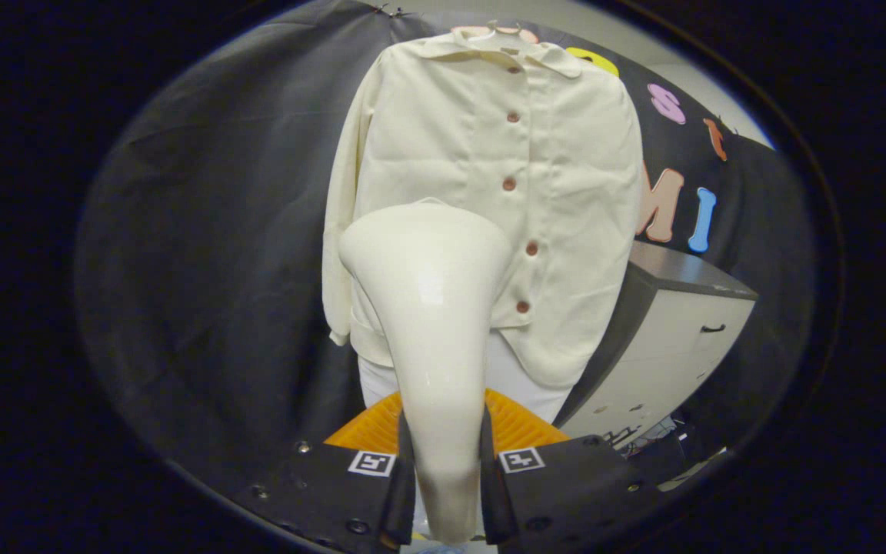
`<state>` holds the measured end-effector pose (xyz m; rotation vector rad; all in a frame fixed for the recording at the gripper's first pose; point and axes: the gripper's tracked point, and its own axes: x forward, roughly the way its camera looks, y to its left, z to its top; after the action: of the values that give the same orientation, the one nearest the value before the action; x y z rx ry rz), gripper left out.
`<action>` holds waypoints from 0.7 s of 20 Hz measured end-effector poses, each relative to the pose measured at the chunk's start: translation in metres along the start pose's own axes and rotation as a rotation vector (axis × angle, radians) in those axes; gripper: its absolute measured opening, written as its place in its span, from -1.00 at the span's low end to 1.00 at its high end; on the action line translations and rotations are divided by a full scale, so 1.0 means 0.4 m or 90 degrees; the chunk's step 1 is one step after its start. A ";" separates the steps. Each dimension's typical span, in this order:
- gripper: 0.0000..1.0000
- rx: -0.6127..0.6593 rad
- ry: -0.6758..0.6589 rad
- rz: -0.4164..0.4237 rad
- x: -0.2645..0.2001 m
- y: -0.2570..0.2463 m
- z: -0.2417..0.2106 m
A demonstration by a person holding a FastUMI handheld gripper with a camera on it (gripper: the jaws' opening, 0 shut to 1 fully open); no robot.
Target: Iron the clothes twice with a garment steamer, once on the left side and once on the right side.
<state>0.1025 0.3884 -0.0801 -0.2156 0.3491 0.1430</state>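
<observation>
Gripper has both fingers clamped on the steamer handle, one each side, no gap visible. Steamer's long axis runs straight ahead from the fingers and up, its wide head the far end, pointing at the shirt.

Shirt hangs on the booth wall beyond the fingers, buttoned, collar up top, hem down low. Steamer head overlaps the lower part of the shirt's left-hand panel as seen, just beside the button row, which sits to the head's right. Can't tell if head is touching the cloth or hanging just short of it; no steam visible.

Judgement: one side's pass is in hand or about to start; the stroke should follow the shirt's vertical length, staying off the buttons. The other panel, past the buttons, needs a sideways shift.

Cabinet stands right of shirt, near its hem; drawers look closed, contents hidden.
</observation>
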 end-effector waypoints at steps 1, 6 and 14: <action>-0.30 -0.001 -0.012 -0.001 -0.021 -0.017 0.033; -0.31 0.021 -0.058 -0.018 -0.070 -0.116 0.176; -0.31 0.027 -0.083 -0.059 -0.007 -0.285 0.335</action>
<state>0.1634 0.3091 0.0647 -0.1796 0.2116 0.0585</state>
